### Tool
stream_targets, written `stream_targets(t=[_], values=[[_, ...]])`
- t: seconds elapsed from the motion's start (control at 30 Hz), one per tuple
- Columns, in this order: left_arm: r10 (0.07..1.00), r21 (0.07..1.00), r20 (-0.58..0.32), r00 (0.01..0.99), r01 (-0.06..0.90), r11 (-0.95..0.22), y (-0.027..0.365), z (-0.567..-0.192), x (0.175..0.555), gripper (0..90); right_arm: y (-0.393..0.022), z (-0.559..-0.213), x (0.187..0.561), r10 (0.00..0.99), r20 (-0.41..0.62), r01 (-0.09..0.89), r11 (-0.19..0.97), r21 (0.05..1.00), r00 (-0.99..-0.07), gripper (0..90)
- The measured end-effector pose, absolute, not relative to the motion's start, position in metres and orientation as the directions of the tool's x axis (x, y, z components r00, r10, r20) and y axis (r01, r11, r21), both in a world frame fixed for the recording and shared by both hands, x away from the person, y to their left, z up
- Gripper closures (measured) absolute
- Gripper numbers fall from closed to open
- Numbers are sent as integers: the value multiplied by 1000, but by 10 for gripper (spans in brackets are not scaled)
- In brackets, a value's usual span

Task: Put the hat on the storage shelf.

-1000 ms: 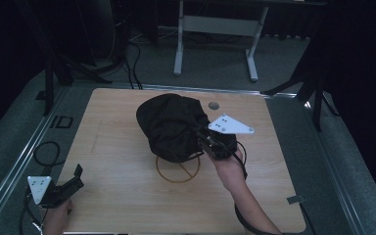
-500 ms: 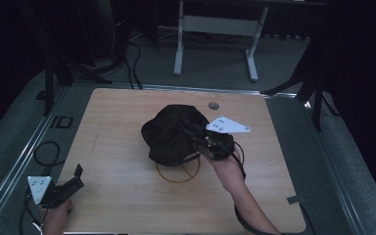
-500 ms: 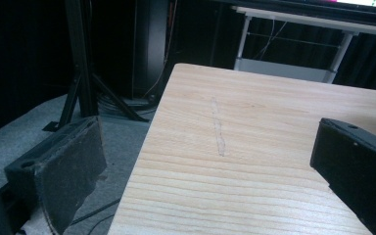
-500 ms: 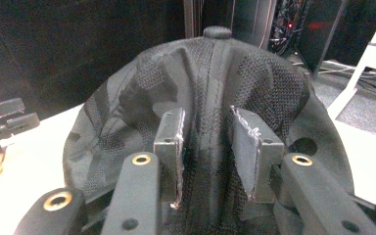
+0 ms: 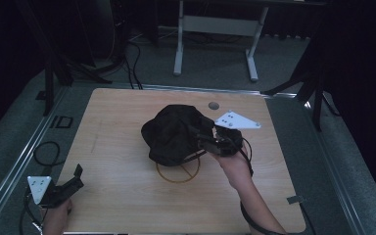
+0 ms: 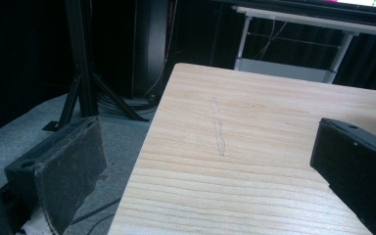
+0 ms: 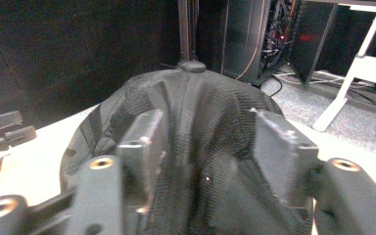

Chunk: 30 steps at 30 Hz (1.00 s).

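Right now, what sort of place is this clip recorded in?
Probably a lab or recording studio rather than a home: a lone wooden table stands on grey carpet amid dark surroundings, with black stand legs and cables beside it. The right gripper clamps a black cap.

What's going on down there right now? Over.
Right hand-held gripper shut on black cap, mid-table. Left hand-held gripper open, idle at near corner. Yellow ring beneath cap.
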<state>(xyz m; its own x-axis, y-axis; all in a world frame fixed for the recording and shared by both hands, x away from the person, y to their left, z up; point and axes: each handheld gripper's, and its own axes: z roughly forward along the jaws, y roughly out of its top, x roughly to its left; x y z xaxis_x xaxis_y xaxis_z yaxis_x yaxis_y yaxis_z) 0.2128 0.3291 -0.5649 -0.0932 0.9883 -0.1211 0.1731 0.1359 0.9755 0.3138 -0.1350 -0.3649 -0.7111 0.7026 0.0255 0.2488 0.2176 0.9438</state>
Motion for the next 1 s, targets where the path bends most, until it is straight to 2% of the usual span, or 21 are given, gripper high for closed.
stream_targets(t=[0.47, 1.0], values=[[988, 976, -121, -92, 172, 136, 329, -565, 212, 5, -175, -365, 319, 726, -6, 245, 239, 940, -687, 157], [989, 975, -121, -89, 175, 135, 329, -565, 213, 5, -234, -403, 322, 789, 19, 295, 208, 933, -614, 135]])
